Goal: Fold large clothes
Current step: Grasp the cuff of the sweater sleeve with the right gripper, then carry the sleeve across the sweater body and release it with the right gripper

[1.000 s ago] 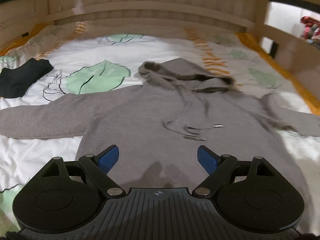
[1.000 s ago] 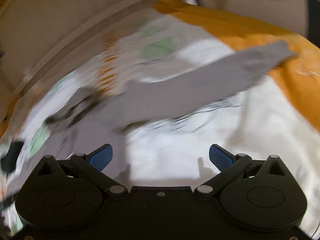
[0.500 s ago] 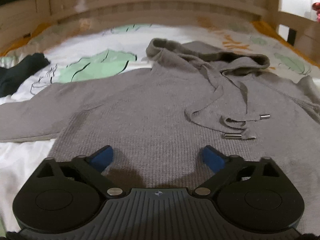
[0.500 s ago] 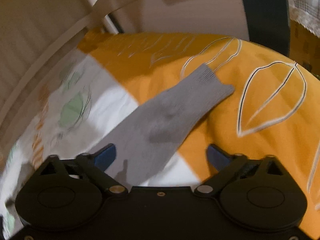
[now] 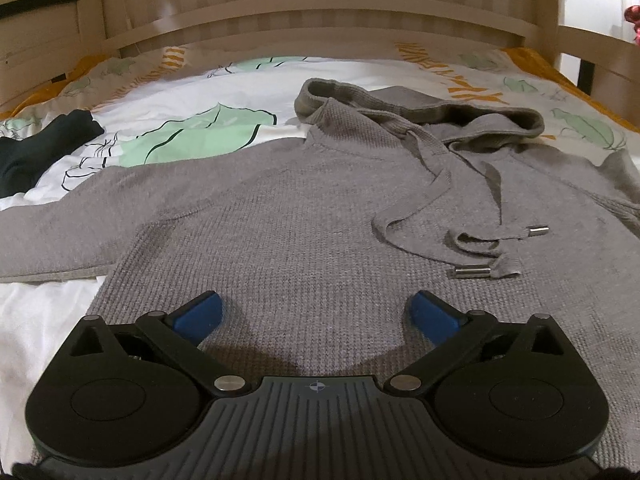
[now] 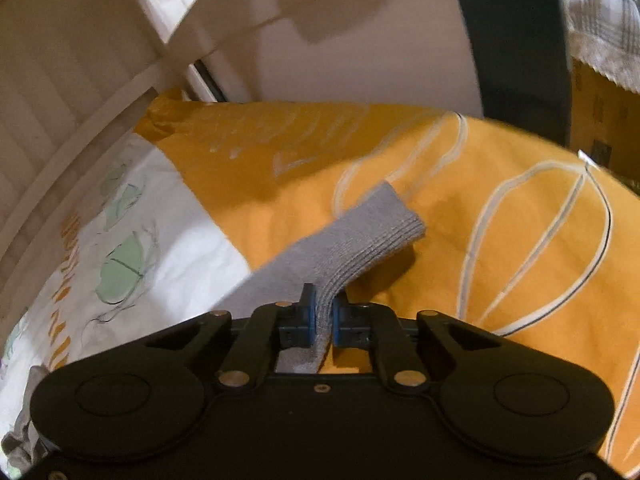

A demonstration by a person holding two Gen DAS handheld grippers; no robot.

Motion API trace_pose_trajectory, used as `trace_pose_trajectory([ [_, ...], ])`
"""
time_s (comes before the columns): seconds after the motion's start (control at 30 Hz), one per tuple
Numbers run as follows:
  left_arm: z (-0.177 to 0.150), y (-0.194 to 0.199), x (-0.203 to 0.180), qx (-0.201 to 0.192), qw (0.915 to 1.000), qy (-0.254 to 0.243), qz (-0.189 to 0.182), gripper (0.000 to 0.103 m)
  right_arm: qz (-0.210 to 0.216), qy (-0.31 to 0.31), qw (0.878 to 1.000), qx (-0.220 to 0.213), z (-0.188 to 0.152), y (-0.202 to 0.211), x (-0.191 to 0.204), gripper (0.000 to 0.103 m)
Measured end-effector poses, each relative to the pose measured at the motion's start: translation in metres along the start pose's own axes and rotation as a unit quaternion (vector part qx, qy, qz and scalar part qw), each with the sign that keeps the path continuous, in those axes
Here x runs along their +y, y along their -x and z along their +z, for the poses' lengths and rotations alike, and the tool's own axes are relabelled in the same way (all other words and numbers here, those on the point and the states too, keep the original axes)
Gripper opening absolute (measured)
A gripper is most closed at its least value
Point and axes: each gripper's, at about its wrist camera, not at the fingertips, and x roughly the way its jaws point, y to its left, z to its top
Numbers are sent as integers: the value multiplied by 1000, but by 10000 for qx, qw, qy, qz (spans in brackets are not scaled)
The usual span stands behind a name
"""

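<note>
A grey knit hoodie (image 5: 304,208) lies flat, front up, on the bed, its hood (image 5: 424,112) toward the headboard and its drawstrings (image 5: 472,236) loose on the chest. My left gripper (image 5: 316,312) is open, low over the hoodie's lower body, with nothing between its blue fingers. My right gripper (image 6: 323,314) is shut on the hoodie's right sleeve (image 6: 360,236) near the ribbed cuff, which lifts off the orange part of the cover.
The bed cover (image 5: 192,92) is white with green leaf prints and an orange border (image 6: 500,240). A black garment (image 5: 36,148) lies at the left. A wooden headboard (image 5: 320,16) runs along the back. Beyond the bed's right edge is a cardboard box (image 6: 604,116).
My right gripper swung out along the sleeve to its cuff and closed on it. My left gripper moved lower and closer over the hoodie's body, staying open.
</note>
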Motion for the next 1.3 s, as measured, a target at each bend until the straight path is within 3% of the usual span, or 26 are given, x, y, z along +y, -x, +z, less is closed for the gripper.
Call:
trace_pose_trajectory([
  [0.17, 1, 0, 2, 32, 10000, 0, 7, 103, 340, 391, 9985, -175, 20, 31, 55, 14],
  [0.3, 7, 1, 7, 242, 9997, -18, -68, 103, 738, 937, 9926, -213, 24, 64, 126, 14],
  [0.43, 10, 11, 20, 481, 9985, 3, -272, 102, 1252, 1556, 9797, -171, 6, 92, 209, 14],
  [0.67, -1, 18, 55, 688, 9971, -3, -331, 102, 2220, 2421, 9443, 197, -72, 115, 349, 14],
  [0.83, -19, 19, 55, 212, 9990, -65, -385, 103, 2680, 2842, 9184, 635, -152, 109, 420, 14],
  [0.97, -19, 18, 48, 145, 9995, -163, -236, 103, 2763, 3180, 9016, 980, -211, 89, 457, 14],
  [1.2, -22, 18, 50, 76, 9996, -149, -227, 103, 2793, 3642, 8768, 1434, -290, 74, 475, 14],
  [1.3, -23, 19, 50, 67, 9996, -138, -238, 103, 3016, 3674, 8622, 1752, -307, 71, 474, 26],
])
